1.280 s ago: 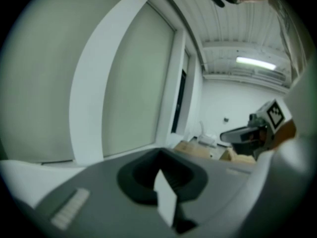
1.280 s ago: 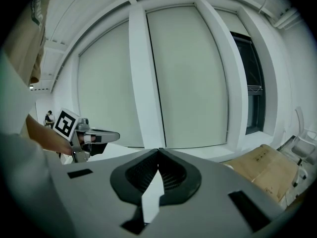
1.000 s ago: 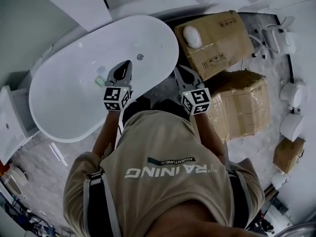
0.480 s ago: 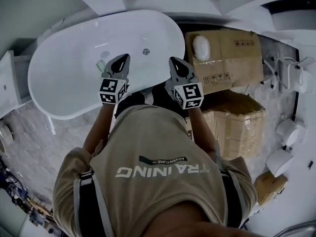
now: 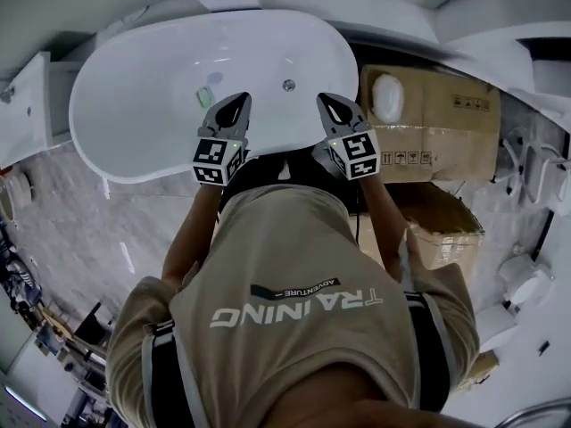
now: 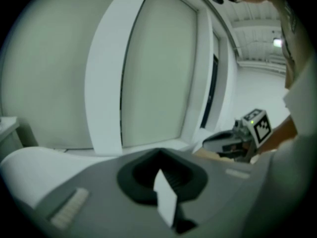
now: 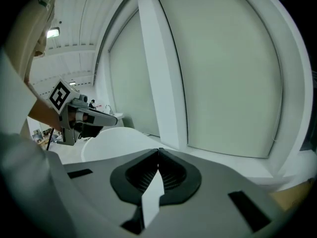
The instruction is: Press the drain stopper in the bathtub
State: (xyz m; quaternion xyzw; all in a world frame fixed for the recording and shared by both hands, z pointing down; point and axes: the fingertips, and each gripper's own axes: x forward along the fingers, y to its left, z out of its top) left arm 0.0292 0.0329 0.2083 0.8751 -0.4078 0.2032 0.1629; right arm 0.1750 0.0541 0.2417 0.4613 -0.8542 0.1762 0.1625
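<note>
- Left gripper [image 5: 239, 103], right gripper [image 5: 325, 103]: jaws closed, empty; held over near rim of bathtub [image 5: 134, 163].
- Drain stopper [image 5: 288, 85]: on tub floor, beyond right gripper; likely rigid, slick metal; press top centre squarely.

A beige short-sleeved shirt [image 5: 294, 266] is worn, printed with white letters "TRAINING" and a small dark label. Dark straps [image 5: 166, 373] are seen at both sides of it. The left gripper [image 5: 237, 105] and the right gripper [image 5: 328, 105] are built grey, with ribbed black pads [image 7: 171, 175]. A marker cube [image 5: 217, 160] in black and white is fixed on each.
</note>
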